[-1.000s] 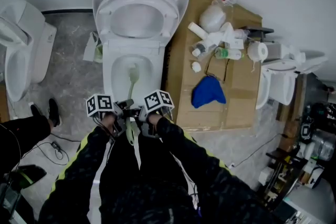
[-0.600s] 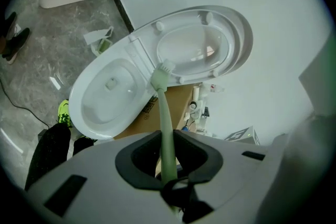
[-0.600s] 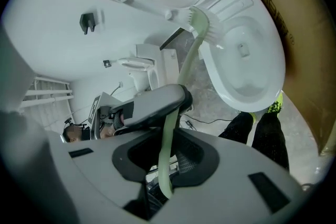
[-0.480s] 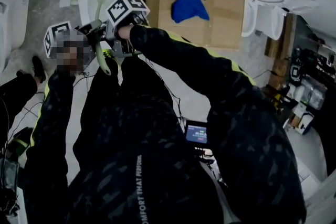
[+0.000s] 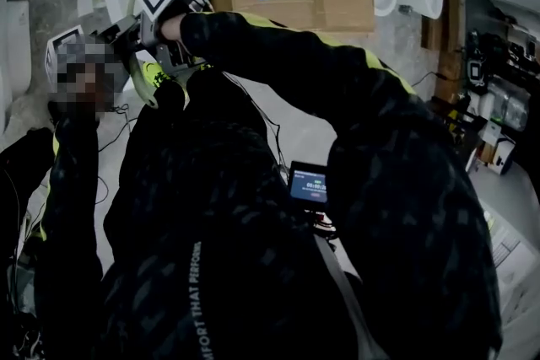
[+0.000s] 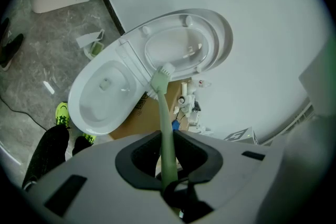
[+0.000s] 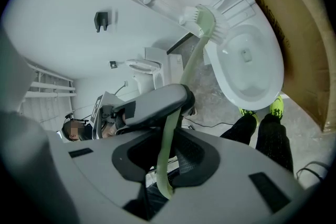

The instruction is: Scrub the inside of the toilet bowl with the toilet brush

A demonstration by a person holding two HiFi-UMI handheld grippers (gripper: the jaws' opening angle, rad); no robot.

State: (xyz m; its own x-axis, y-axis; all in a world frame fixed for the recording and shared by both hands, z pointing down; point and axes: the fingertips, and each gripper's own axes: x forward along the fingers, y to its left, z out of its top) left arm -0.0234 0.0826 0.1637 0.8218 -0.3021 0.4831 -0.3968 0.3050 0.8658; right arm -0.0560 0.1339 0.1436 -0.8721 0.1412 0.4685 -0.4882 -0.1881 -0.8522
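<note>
— So, where is the toilet brush (image 6: 166, 113) at this moment?

— Held by both tools. The left gripper (image 6: 168, 159) has its jaws clenched on the pale green handle. The right gripper (image 7: 164, 162) is clamped on the same handle behind it, nearer the end. In the head view the two sit close together at upper left.

— Are the bristles inside the toilet bowl (image 6: 100, 99)?

— No. In the left gripper view the brush head shows at centre, by the hinge under the raised lid (image 6: 186, 42), and the bowl lies to its lower left. Whether the head touches the rim, I cannot tell.

— Is the scrubbing finished, then?

— Hard to judge. The bowl looks white and plain inside, with no foam showing. My guess is that the head must go down into it for any further scrubbing.
</note>
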